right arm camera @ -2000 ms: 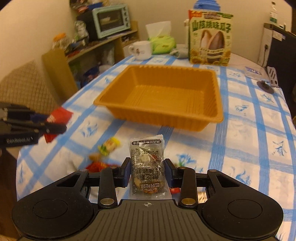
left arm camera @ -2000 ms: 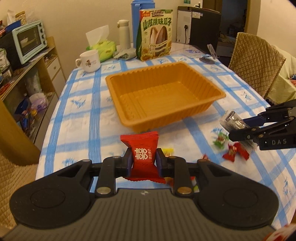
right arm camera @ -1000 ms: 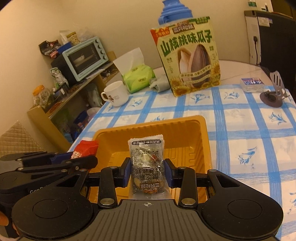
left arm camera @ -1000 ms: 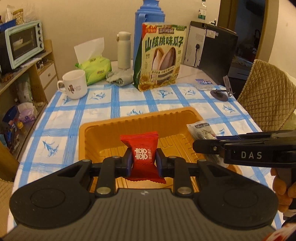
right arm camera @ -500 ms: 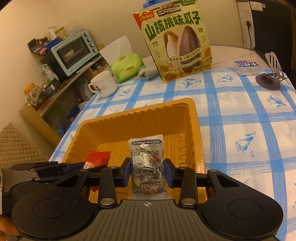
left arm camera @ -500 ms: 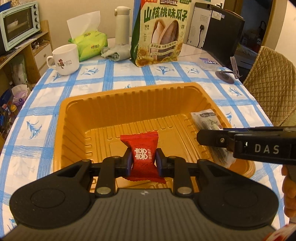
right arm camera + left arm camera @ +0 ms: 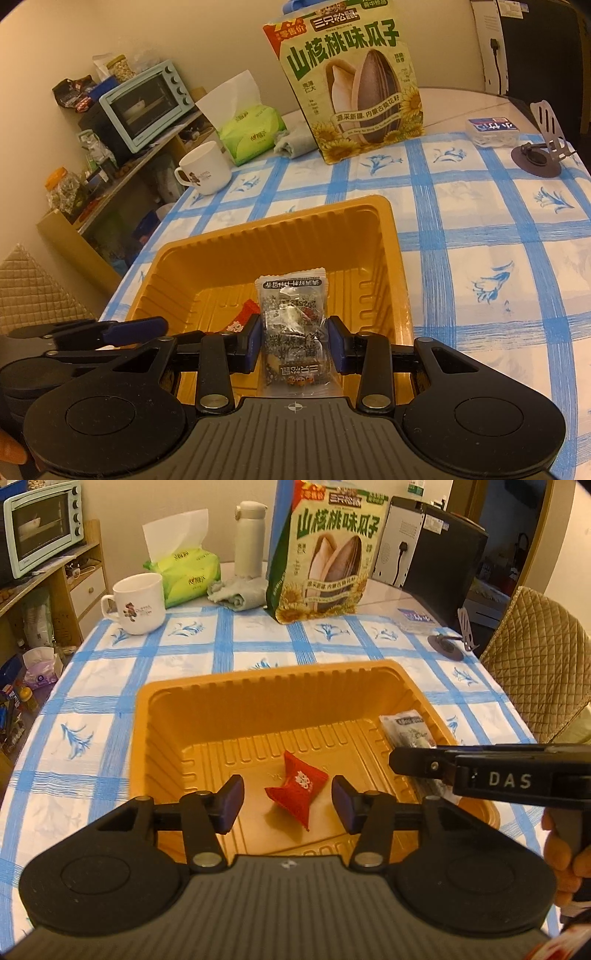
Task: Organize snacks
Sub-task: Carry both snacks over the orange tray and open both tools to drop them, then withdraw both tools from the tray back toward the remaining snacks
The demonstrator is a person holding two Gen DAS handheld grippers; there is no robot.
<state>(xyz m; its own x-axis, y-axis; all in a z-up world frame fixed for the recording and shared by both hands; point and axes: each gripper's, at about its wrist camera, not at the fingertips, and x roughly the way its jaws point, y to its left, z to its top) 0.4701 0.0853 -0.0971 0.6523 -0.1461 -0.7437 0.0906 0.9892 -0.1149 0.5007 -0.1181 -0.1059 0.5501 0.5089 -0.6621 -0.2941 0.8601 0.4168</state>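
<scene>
An orange plastic tray (image 7: pixel 258 686) sits on the blue-checked tablecloth; it also shows in the right wrist view (image 7: pixel 236 243). My left gripper (image 7: pixel 288 803) is open above the tray's near side. A red candy packet (image 7: pixel 297 788) lies loose on the tray floor between its fingers; a corner of it shows in the right wrist view (image 7: pixel 242 317). My right gripper (image 7: pixel 293 341) is shut on a clear snack packet (image 7: pixel 293 325) over the tray's right part. The right gripper (image 7: pixel 480 771) and its packet (image 7: pixel 410 731) also show at the right of the left wrist view.
A big sunflower-seed bag (image 7: pixel 325 550), white mug (image 7: pixel 138 602), tissue pack (image 7: pixel 184 572), thermos (image 7: pixel 251 539) and grey cloth (image 7: pixel 236 594) stand beyond the tray. A phone stand (image 7: pixel 539 155) and small box (image 7: pixel 493 129) lie far right. A quilted chair (image 7: pixel 535 672) stands right, a shelf with toaster oven (image 7: pixel 40 524) left.
My left gripper opened and the red candy packet dropped onto the tray floor. Both grippers moved over the tray. The right gripper still holds its clear packet.
</scene>
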